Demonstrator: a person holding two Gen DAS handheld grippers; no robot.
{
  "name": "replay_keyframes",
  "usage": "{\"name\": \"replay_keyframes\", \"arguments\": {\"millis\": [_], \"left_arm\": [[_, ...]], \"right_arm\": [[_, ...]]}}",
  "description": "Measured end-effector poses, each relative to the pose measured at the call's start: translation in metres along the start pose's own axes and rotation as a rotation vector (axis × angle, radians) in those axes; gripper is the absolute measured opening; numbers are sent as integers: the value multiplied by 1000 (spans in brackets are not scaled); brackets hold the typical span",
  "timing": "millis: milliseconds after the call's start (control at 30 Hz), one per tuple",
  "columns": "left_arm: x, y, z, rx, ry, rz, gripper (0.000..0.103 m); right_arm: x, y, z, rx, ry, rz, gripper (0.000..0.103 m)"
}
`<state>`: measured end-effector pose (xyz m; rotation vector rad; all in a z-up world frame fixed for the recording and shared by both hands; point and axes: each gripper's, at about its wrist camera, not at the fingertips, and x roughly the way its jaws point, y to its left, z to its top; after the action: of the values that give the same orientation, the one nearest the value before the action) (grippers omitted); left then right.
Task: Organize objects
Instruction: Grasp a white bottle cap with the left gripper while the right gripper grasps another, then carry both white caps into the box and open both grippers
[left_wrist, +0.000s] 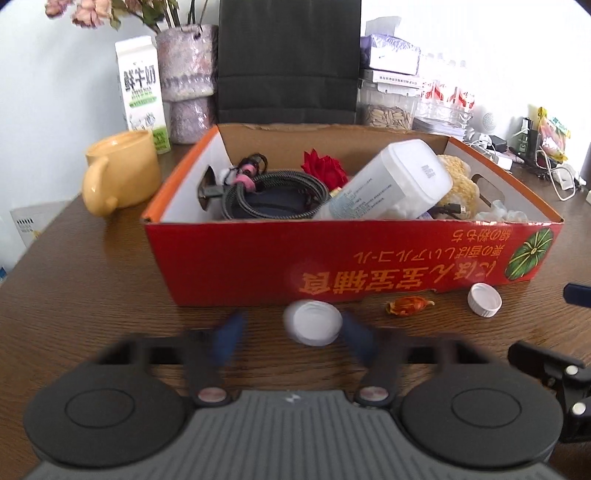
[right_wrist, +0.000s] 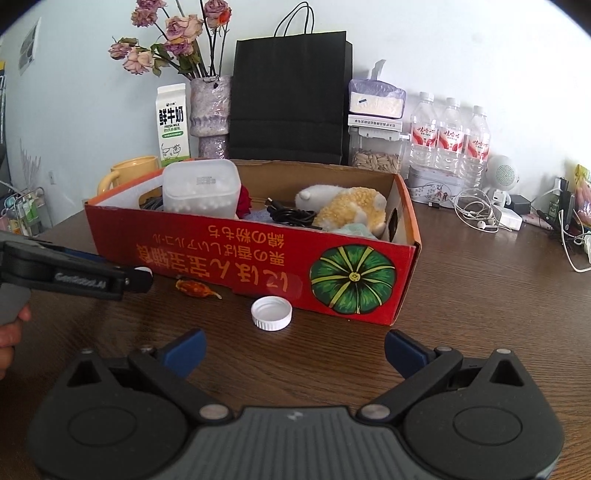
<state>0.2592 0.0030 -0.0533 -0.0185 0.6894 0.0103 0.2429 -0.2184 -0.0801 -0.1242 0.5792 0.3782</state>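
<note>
Table (right_wrist: 480, 295) clear beyond box (right_wrist: 258, 266), cap (right_wrist: 272, 313) near edge

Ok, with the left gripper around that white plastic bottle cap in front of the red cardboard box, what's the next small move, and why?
Probably close the left gripper fully on the white plastic bottle cap. It lies on the brown wooden table between the blue fingers, with a gap on one side, so it doesn't look gripped yet.

Bare table (right_wrist: 461, 314) right of the box (right_wrist: 258, 266) — box wall blocks ahead.
</note>
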Motion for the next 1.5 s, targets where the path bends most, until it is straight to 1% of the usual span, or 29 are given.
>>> {"name": "replay_keyframes", "arguments": {"millis": [33,100,400,600,733,933,967,1000,1067,1133,1200,1333,1500], "left_arm": [[0,-1,0,2,-8,1,29],[-1,1,-1,-4,-14,-22,29],[-5,6,0,-29,-44,-22,29],[-10,10,0,-39,-63,-25,29],[-13,11,-1,-42,-72,-33,29],[-16,12,-2,-46,-80,-42,29],[-17,12,-2,-45,-81,-43,29],[-17,12,-2,-44,-81,-44,29],[-17,11,-2,-43,-83,-47,29],[-18,11,-3,-41,-84,-49,29],[-17,10,-3,-39,-84,-47,29],[-19,8,-5,-34,-92,-50,29],[-20,7,-6,-33,-99,-48,29]], "right_arm": [[1,0,1,2,0,2,103],[4,1,2,4,2,4,103],[22,10,9,0,48,11,103],[33,13,14,17,77,0,103],[38,15,16,32,93,-2,100],[43,17,18,46,93,-17,85],[43,17,19,52,90,-15,78],[43,18,19,55,84,-14,73],[43,18,20,60,72,-16,52],[42,17,21,63,65,-12,42],[42,17,20,60,60,-9,41],[42,19,20,46,53,1,28],[39,22,20,34,42,19,27]]}}
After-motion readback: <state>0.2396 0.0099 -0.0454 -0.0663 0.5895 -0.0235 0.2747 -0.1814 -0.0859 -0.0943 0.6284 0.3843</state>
